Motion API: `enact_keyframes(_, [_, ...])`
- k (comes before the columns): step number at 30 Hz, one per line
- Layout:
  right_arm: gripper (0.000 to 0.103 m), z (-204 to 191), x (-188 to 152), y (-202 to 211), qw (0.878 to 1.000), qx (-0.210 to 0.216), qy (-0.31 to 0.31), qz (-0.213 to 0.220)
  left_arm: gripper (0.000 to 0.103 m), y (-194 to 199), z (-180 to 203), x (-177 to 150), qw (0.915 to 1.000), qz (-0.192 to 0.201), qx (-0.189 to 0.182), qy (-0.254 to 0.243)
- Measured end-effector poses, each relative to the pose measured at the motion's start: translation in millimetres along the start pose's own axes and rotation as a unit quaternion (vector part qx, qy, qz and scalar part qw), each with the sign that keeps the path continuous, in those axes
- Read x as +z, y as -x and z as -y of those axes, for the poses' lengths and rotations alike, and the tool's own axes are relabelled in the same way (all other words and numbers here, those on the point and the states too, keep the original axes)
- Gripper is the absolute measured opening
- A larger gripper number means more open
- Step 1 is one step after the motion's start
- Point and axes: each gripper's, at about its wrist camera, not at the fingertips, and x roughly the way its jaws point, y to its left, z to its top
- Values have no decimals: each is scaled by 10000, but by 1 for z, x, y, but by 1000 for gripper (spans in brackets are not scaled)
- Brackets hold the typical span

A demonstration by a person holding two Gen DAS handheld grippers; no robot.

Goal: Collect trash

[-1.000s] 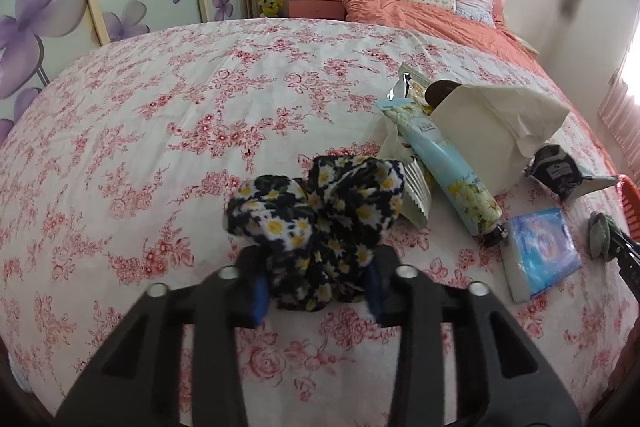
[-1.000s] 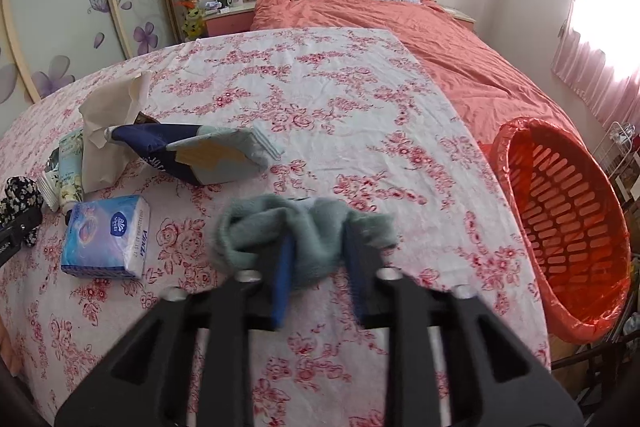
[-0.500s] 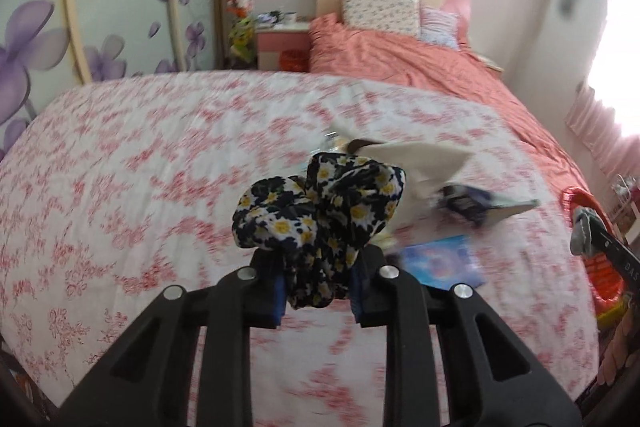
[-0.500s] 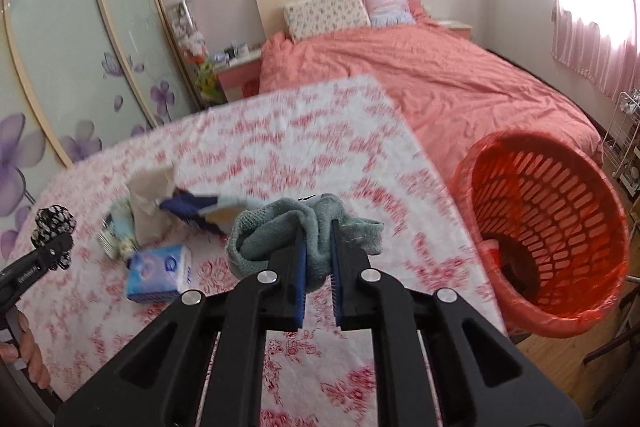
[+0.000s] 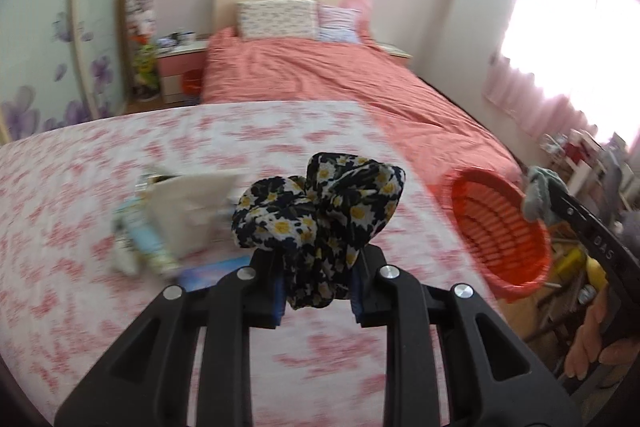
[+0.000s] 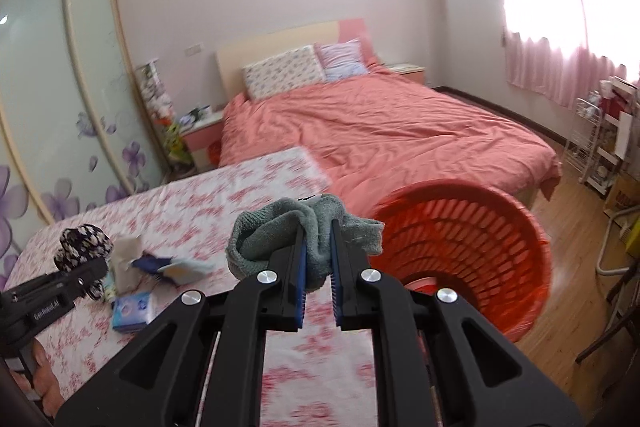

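Note:
A black fabric scrunchie with yellow and white daisies is pinched in my left gripper, which is shut on it above the flowered table cover. My right gripper is shut on a crumpled grey-green cloth, held up close to the rim of the orange slatted basket. In the left wrist view the basket stands at the right, past the table edge, with the grey-green cloth held over its far rim. The right wrist view shows the scrunchie at far left.
A beige paper bag, a blue wrapper and a blue tissue pack lie on the flowered cover. A bed with a coral cover stands behind. A white wire rack and clutter line the right wall.
Both grippers have risen off the flowered cover with their fabrics and swung right. The orange basket has come into the left view and looms larger in the right view.

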Motion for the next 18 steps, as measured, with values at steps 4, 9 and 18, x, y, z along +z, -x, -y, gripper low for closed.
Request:
enact_keyframes(4, [10, 28, 3, -1, 9996, -215, -193, 65, 25, -16, 45, 5, 9989, -71, -420, -210])
enact_keyframes(9, [10, 64, 8, -6, 9980, -445, -419, 153, 27, -41, 98, 14, 9950, -169, -882, -440])
enact_keyframes(18, [10, 124, 15, -35, 9925, -627, -1038, 128, 29, -105, 187, 23, 9844, -505, -1333, -1030])
